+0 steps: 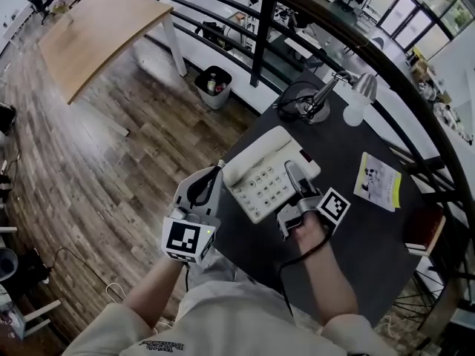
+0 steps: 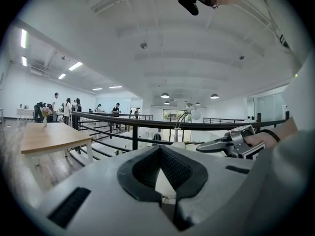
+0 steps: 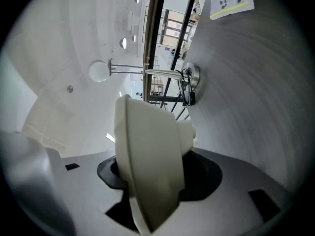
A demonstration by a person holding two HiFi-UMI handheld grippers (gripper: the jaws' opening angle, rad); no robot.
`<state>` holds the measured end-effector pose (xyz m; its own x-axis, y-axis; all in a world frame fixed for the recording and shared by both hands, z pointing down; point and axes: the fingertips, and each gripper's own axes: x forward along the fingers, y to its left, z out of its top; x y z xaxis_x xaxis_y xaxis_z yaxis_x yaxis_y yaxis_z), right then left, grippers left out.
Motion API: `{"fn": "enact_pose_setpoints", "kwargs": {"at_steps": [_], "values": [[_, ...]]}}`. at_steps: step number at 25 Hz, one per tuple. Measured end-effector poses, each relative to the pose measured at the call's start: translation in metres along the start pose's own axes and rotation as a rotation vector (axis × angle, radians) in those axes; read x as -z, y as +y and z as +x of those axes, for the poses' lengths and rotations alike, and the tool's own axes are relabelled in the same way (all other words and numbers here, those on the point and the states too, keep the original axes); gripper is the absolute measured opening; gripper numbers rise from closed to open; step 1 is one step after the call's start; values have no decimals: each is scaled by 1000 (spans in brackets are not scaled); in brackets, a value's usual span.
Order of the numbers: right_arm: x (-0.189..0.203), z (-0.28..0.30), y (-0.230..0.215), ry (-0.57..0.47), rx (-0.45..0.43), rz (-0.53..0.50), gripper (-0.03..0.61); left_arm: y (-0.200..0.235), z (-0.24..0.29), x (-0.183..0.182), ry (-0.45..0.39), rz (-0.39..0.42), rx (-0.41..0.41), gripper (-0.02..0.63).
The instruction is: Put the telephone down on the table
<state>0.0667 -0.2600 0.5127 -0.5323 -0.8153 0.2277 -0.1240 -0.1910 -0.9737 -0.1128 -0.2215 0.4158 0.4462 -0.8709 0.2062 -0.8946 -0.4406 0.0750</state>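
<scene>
Fingers (image 3: 106, 173) of R gripper (image 1: 295, 176) clamp telephone (image 1: 260, 180) by its right side, at table's (image 1: 371, 251) near-left corner; contact w/ top unclear. L gripper (image 1: 215, 173), closed & empty, sits just beside its left end.

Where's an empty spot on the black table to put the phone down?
Bare table lies between the telephone and the leaflet, and nearer the person, between the right gripper and the book. The far end is crowded: lamp and cords.
</scene>
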Motion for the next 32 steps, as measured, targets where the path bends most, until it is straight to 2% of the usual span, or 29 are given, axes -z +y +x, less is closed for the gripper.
{"fn": "enact_pose_setpoints", "kwargs": {"at_steps": [3, 6, 16, 22, 25, 27, 32], "values": [[-15, 28, -16, 14, 25, -28, 239, 11, 25, 24, 44, -4, -5, 3], [-26, 52, -32, 32, 51, -46, 239, 21, 52, 38, 45, -6, -12, 3], [-47, 106, -77, 87, 143, -44, 239, 38, 114, 90, 129, -47, 1, 3], [-54, 114, -97, 150, 221, -169, 239, 50, 137, 114, 175, -53, 4, 3], [-54, 116, -108, 163, 236, -175, 239, 56, 151, 131, 204, -112, 31, 3], [-55, 116, -112, 156, 230, -161, 239, 53, 159, 141, 221, -147, 77, 3], [-57, 120, -112, 158, 227, -210, 243, 32, 169, 153, 259, -116, 170, 3]]}}
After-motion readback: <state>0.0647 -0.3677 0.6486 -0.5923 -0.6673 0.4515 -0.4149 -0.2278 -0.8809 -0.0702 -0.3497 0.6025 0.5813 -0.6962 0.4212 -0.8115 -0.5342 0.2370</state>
